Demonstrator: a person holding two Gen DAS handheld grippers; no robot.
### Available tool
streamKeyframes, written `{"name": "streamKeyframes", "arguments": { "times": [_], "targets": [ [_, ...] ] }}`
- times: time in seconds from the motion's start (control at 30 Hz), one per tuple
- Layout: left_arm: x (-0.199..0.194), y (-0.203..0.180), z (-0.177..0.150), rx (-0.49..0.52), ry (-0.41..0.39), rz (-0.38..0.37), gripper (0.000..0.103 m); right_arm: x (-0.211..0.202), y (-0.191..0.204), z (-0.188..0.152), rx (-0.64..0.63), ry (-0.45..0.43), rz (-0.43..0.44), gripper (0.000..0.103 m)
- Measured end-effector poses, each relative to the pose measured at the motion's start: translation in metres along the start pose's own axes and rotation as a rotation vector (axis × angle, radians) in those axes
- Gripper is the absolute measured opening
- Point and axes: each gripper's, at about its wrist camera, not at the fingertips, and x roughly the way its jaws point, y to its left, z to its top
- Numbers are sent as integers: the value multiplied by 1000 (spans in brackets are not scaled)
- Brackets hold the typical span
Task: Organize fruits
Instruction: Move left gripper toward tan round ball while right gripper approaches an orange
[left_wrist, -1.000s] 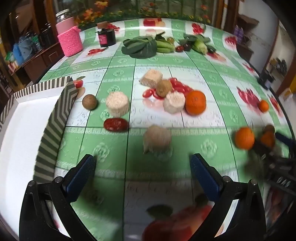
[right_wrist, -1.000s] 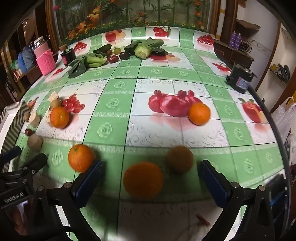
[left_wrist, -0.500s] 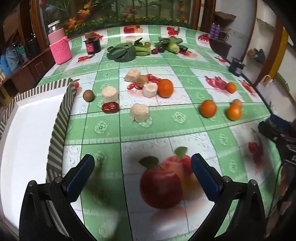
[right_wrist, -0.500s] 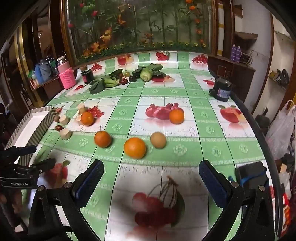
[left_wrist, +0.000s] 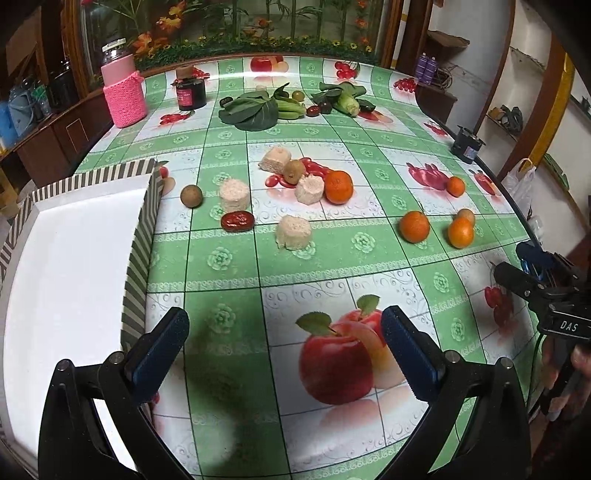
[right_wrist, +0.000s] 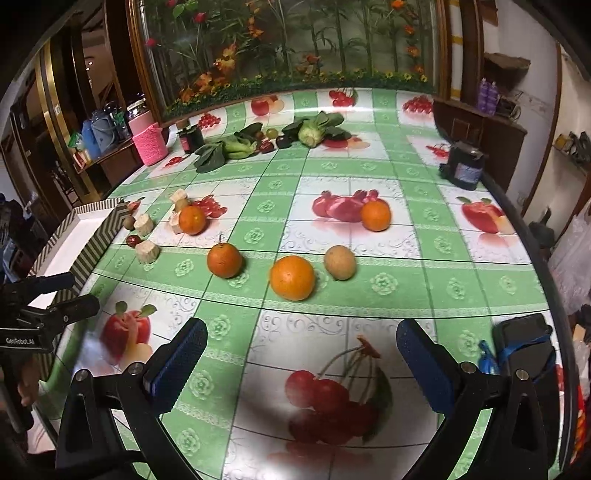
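Both grippers hover open and empty over the near part of a fruit-print tablecloth. Ahead of my left gripper (left_wrist: 282, 332) lie beige cut pieces (left_wrist: 293, 232), a red date (left_wrist: 237, 221), a brown round fruit (left_wrist: 191, 196), a kiwi (left_wrist: 294, 172) and an orange (left_wrist: 338, 187). A striped box with a white inside (left_wrist: 142, 229) stands at its left. In front of my right gripper (right_wrist: 301, 339) sit two oranges (right_wrist: 292, 277) (right_wrist: 224, 260) and a tan fruit (right_wrist: 340, 262), with a third orange (right_wrist: 376, 215) farther back.
Leafy vegetables (left_wrist: 255, 110), a pink knit-covered jar (left_wrist: 123, 96) and a dark jar (left_wrist: 191, 94) stand at the far end. A black device (right_wrist: 463, 166) sits by the right table edge. A black object with a blue strap (right_wrist: 524, 347) lies near my right gripper.
Both grippers have drawn back and up from the fruit, so more of the table shows. The fruit has not moved. Both stay open.
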Motion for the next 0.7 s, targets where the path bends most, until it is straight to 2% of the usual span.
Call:
{"name": "streamKeyframes", "arguments": {
  "times": [0.2,0.23,0.27,0.33,0.43,0.47,0.53,0.7],
  "targets": [
    [4,2,7,7,21,-19,103,8,5,6,-58,6,2,99],
    [6,1,8,11,27,-16,103,11,6,7,-62,22,18,90],
    [8,1,9,13,33,-15,103,17,5,9,-64,49,45,76],
    [10,3,11,7,42,-26,103,25,4,12,-59,89,70,62],
    [12,3,16,7,54,-33,103,32,3,18,-68,116,60,62],
    [12,3,18,11,50,-28,103,30,1,21,-62,118,67,65],
    [12,2,22,22,49,-23,103,27,-2,27,-60,123,86,65],
    [19,0,28,29,63,-24,103,38,1,32,-129,181,56,65]
  ]
}}
